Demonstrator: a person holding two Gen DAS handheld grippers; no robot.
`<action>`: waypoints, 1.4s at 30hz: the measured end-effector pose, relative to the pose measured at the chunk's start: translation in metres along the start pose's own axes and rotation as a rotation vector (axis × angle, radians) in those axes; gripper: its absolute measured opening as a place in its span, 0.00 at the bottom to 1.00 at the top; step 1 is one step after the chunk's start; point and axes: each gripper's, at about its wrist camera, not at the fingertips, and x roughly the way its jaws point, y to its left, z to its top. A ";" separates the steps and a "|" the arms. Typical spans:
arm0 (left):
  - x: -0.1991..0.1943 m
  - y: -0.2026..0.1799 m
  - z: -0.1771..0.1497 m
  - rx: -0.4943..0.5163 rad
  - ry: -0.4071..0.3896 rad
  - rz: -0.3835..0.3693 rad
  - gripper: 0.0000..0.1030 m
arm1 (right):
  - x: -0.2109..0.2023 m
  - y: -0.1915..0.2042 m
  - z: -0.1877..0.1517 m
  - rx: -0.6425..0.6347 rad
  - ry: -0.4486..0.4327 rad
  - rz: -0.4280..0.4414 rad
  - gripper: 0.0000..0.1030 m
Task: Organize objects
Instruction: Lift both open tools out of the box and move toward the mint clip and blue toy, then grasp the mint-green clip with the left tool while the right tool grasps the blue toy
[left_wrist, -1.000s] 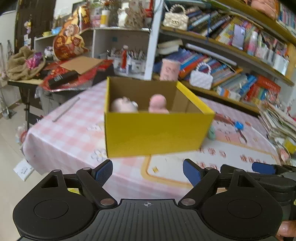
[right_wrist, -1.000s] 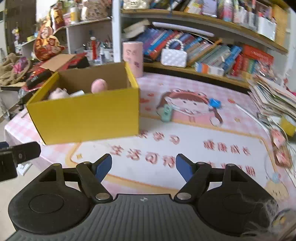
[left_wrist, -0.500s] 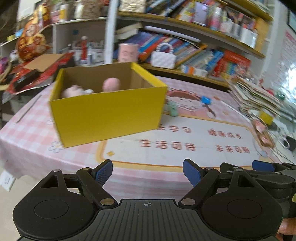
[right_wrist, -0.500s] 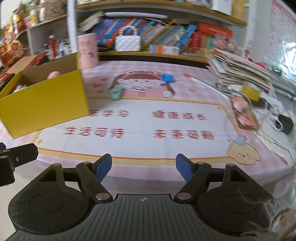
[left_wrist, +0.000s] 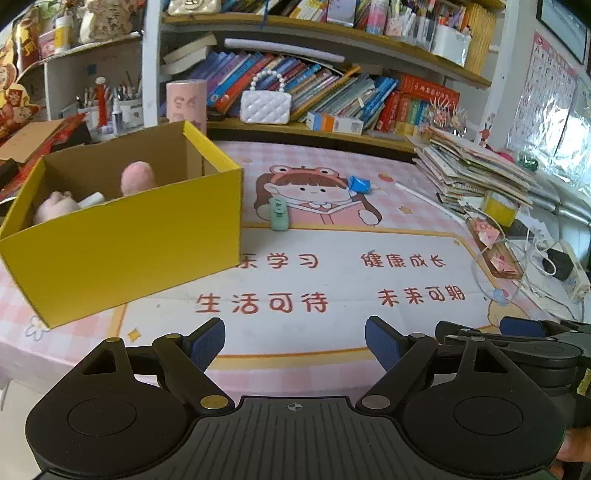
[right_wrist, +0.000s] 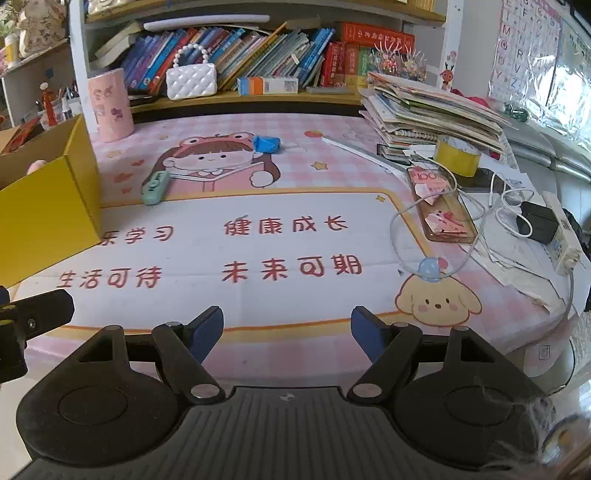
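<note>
Left wrist view first: the left gripper (left_wrist: 294, 341) hangs at the near edge of the counter (left_wrist: 332, 280), jaws spread wide with nothing between them. Over on the left sits the yellow box (left_wrist: 125, 240), open at the top, with a pink plush toy (left_wrist: 136, 178) and a paler one (left_wrist: 53, 206) already inside. Just beside the box's right corner, a touch farther back, lies the green remote-like gadget (left_wrist: 278, 218), flat on the printed mat. Beyond it, farther right, the small blue crumpled object (left_wrist: 358, 184). At far right, a leaning stack of papers (left_wrist: 476, 173).

Now the right wrist view: the right gripper (right_wrist: 287, 330) is also at the near edge, jaws apart and empty. The green gadget (right_wrist: 156, 187) sits left of centre, near the box wall (right_wrist: 48, 218); the blue object (right_wrist: 266, 144) lies farther back, near the middle. To the right, a yellow tape roll (right_wrist: 457, 159), a clear tray of folded notes (right_wrist: 441, 206) and a loose white cable (right_wrist: 436, 236) looping across the mat.

My read: those two loose items look like the next candidates for the box, and both are well apart from either gripper. Risks? The gadget lies flat and low, so jaws coming in too high could skate it along the slick mat or knock it into the box wall. The blue piece looks light and crumpled; a hard squeeze could squash it or flick it away. A right-hand sweep could snag that cable and drag the tray.
</note>
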 end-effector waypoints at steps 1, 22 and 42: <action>0.004 -0.002 0.002 0.001 0.005 0.002 0.82 | 0.004 -0.002 0.002 0.000 0.005 0.000 0.73; 0.082 -0.041 0.062 -0.033 0.014 0.137 0.66 | 0.087 -0.040 0.076 -0.045 0.033 0.109 0.65; 0.171 -0.051 0.119 -0.065 -0.002 0.367 0.42 | 0.177 -0.030 0.164 -0.128 -0.054 0.269 0.55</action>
